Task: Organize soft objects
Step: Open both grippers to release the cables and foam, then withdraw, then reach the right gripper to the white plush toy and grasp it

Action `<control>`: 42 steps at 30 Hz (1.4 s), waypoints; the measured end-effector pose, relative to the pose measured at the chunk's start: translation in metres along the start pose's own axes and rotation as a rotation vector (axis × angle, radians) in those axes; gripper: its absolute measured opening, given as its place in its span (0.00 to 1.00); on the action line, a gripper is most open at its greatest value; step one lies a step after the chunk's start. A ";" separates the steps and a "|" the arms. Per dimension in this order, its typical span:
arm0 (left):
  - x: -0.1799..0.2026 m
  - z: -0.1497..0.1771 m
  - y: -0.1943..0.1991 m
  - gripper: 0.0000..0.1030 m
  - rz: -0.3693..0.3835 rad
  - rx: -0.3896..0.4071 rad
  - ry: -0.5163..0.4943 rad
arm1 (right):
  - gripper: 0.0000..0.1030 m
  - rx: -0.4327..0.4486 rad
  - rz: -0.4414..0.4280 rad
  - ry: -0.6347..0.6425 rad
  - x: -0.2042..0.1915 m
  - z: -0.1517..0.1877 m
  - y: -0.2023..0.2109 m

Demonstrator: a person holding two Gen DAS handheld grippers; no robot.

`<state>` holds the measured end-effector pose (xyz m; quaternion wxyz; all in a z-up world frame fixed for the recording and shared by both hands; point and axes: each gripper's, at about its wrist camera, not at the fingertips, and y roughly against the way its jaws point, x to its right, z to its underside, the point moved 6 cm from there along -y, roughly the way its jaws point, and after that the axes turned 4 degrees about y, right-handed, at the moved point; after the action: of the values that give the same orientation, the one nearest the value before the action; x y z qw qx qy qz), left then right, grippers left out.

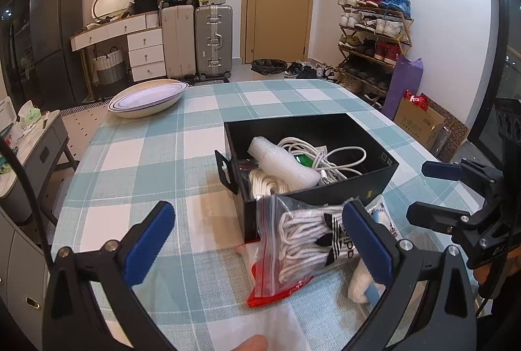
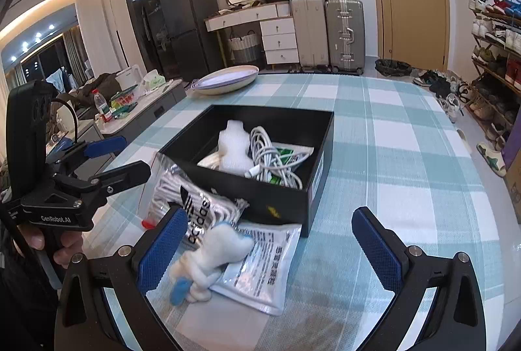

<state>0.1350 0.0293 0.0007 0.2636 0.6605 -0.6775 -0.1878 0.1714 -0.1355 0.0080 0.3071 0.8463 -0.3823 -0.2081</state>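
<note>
Blue ribbed pads face each other across a wide gap on my left tongs (image 1: 259, 241), jaws spread as far as they go and gripping nothing; my right tongs (image 2: 268, 248) stand just as wide and just as empty. Between the left pads, leaning toward the right-hand one, lies the zip bag of white laces (image 1: 301, 248), clear plastic with a red seal strip and a black trefoil logo card inside, propped against the near wall of the black box (image 1: 312, 197). Just past the right-hand pad of the left tongs, partly hidden by it, sits the white fluffy cloth (image 2: 216, 256) with a blue tip; from my right wrist view it lies just beside the left-hand pad, resting on a flat silver-white printed pouch (image 2: 260, 263) that runs toward the middle of the right tongs' gap without touching either pad. Beyond both tongs the box sits open-topped on the teal-and-white checked tablecloth (image 1: 156, 155), holding a roll of white foam wrap (image 1: 280, 160), a coiled white cable (image 1: 329, 157), a bundle of white cord (image 1: 267, 183) and a packet with green print (image 2: 288, 157). Farther off, ahead and left of the left tongs, a white oval dish (image 1: 148, 98) with a dark rim line rests near the table's far edge. Suitcases and a door stand against the far wall.
</note>
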 end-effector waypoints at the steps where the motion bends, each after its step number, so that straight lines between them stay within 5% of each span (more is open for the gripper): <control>1: 0.000 0.002 0.001 1.00 -0.002 0.002 -0.004 | 1.00 -0.009 0.002 0.002 -0.002 0.003 0.001; 27: 0.002 0.007 0.007 1.00 -0.011 0.008 -0.066 | 0.98 -0.098 -0.092 0.090 -0.054 0.028 -0.023; 42: -0.001 0.005 0.010 1.00 -0.004 0.014 -0.067 | 0.83 -0.125 -0.122 0.087 -0.060 0.034 -0.036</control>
<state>0.1242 0.0300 0.0023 0.2358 0.6568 -0.6860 -0.2058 0.1331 -0.0819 -0.0339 0.3625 0.8554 -0.3025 -0.2129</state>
